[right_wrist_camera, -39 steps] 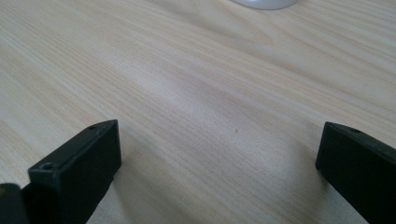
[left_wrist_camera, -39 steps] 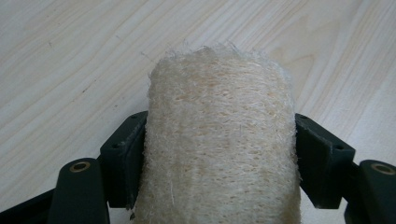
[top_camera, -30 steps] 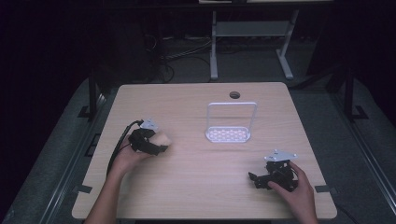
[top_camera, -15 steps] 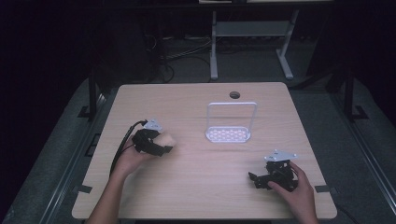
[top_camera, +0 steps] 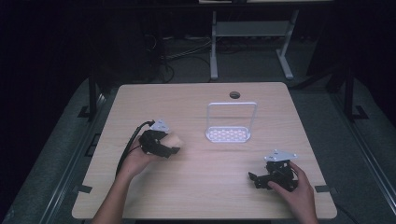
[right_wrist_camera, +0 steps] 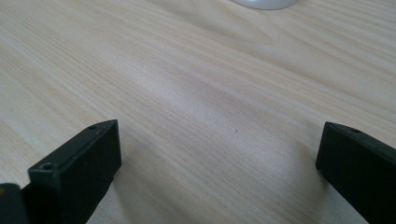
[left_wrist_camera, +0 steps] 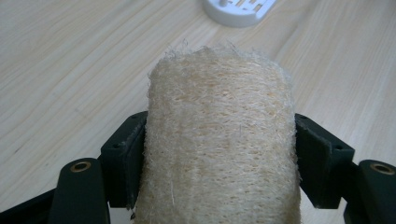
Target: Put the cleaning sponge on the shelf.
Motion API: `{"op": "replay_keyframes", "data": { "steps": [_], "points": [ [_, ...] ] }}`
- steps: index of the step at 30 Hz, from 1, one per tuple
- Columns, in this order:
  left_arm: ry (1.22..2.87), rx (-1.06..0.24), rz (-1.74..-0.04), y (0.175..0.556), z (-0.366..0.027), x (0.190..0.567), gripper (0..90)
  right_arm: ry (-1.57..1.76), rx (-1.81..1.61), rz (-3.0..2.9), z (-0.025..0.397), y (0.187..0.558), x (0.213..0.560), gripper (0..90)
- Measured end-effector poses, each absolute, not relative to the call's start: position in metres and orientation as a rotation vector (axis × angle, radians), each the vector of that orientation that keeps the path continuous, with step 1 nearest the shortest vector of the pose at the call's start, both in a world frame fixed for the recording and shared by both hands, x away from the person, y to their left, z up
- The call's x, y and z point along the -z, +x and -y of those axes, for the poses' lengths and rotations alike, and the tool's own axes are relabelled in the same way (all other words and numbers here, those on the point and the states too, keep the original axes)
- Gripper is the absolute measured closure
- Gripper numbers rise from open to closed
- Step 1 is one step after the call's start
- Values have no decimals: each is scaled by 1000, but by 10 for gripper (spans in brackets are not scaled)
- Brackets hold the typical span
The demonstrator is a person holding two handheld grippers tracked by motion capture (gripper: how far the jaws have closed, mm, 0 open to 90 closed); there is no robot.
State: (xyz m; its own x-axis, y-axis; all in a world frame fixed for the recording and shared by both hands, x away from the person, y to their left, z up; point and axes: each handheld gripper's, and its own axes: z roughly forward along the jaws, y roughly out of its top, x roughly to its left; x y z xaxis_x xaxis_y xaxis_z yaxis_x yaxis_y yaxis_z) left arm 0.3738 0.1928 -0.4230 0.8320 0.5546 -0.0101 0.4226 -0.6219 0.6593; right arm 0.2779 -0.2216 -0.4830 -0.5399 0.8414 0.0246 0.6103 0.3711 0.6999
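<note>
Item 1, nearest the front edge of the bench (top_camera: 196,196): the right gripper (top_camera: 259,179), held in the person's right hand (top_camera: 295,193) toward the front right corner. From the high view we see its grey three-cornered plate on top and its jaws pointing toward the left edge. The right gripper view adds what the high view cannot: both black jaws spread wide, with bare wood grain between them and nothing held.

Item 2, farther in, left of centre: the left gripper (top_camera: 173,150), held in the left hand (top_camera: 136,163), its cable looping back toward the left edge. From above we make out only a pale lump at its tip. The left gripper view resolves this as a loofah sponge (left_wrist_camera: 219,140), a cream, fibrous roll, pinched across its width between both jaws, which press against its sides. We cannot tell whether the sponge touches the bench.

Item 3, beyond, right of centre: a white rack (top_camera: 229,133), with a perforated base and an upright wire loop, standing apart from both grippers. Each gripper view catches just an edge of its base.

Item 4, near the far edge: a round cable hole (top_camera: 234,95).
</note>
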Motion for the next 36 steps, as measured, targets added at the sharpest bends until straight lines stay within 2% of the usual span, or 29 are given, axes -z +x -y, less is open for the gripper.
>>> {"op": "replay_keyframes", "data": {
  "steps": [24,36],
  "points": [
    [2339,-212,-622,366,-151,421,277,1271,-958,-2301,222,278,483,0],
    [2333,-189,-564,366,-116,420,277,1271,-957,-2301,222,278,483,0]
  ]
}}
